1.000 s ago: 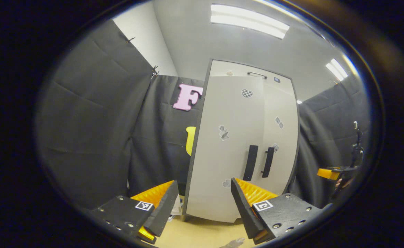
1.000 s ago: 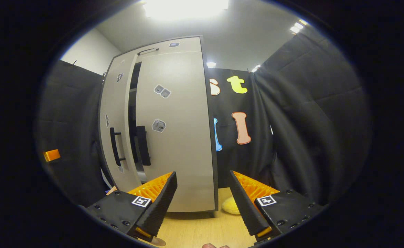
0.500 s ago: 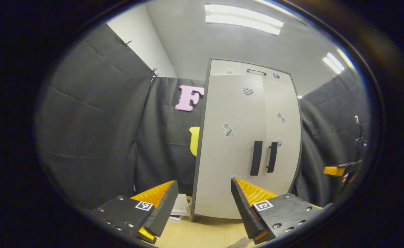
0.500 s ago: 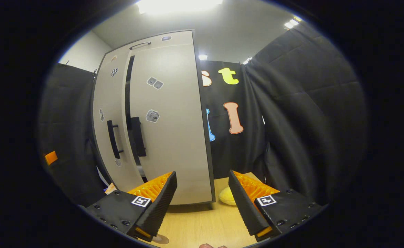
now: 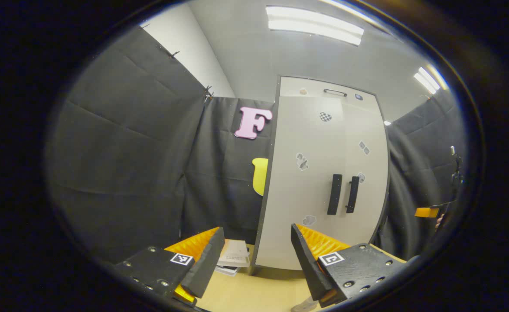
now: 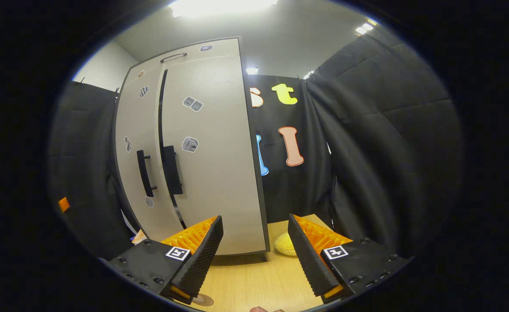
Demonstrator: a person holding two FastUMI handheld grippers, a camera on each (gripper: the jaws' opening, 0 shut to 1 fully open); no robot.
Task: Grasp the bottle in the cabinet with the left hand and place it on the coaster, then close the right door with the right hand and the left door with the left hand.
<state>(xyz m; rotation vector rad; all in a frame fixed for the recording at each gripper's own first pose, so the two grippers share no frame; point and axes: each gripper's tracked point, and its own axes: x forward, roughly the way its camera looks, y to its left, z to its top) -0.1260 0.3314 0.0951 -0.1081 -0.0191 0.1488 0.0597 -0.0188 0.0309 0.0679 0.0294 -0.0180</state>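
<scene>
Cabinet (image 5: 324, 173) receded, beyond spread jaws

1. The right gripper (image 6: 254, 255) is hovering over the wooden table (image 6: 259, 281), its fingers spread apart and holding nothing.
2. The cabinet (image 6: 211, 173) is standing at the table's far edge; a dark slit is showing between the left door (image 6: 135, 130) and the right door (image 6: 207, 182).
3. A yellow object (image 6: 284, 245) is lying just beside the cabinet's right bottom corner.
4. A round coaster (image 6: 203, 299) is peeking out at the table's near edge.
</scene>
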